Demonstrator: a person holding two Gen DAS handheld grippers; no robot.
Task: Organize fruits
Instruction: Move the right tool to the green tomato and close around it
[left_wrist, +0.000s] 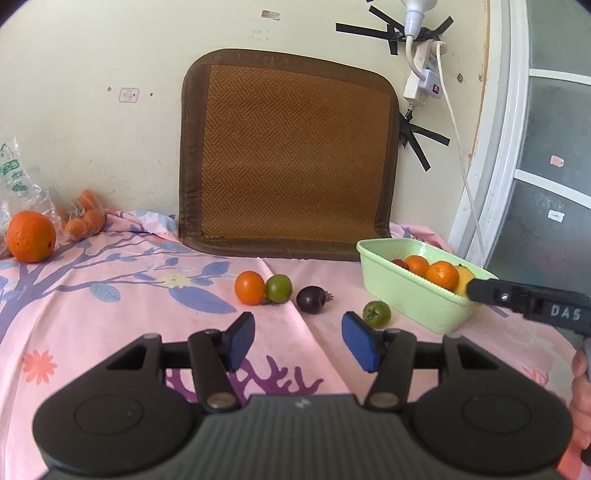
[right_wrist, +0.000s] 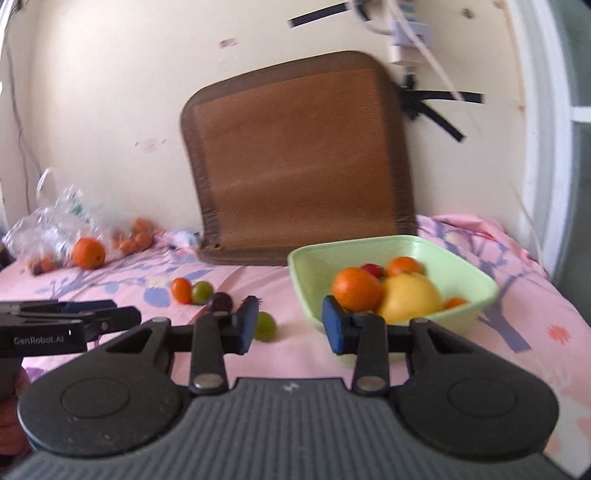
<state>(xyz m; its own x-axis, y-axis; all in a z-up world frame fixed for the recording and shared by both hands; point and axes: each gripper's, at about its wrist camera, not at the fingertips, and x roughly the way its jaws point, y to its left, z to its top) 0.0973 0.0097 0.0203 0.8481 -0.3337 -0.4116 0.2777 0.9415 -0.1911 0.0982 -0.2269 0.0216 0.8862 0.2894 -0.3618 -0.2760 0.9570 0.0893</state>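
- Nearest, the left claw hangs low over the pink cloth, its blue pads partly apart with nothing between them; I judge it is lined up for the loose fruit just ahead.
- Beside it, the right claw stands with its pads narrowly apart and nothing gripped; its view is blurred. In the left view its tip lies over the near corner of the tub, which suggests it is at the drop-off point, not at a pick.
- Just past the left pads lie a green tomato nearest the tub and a dark plum-like fruit near the middle.
- A little further, an orange tomato and a second green one touch each other. All four sit loose on the cloth, so they look like the fruit left to gather.
- To the right, the green tub already holds two oranges, a yellow fruit and something red, so it is probably the collecting place.
- Far left, a big orange rests beside a plastic bag with more small orange fruit behind it, well apart from the tub.
- Furthest back, a woven mat leans against the wall, out of the working area.
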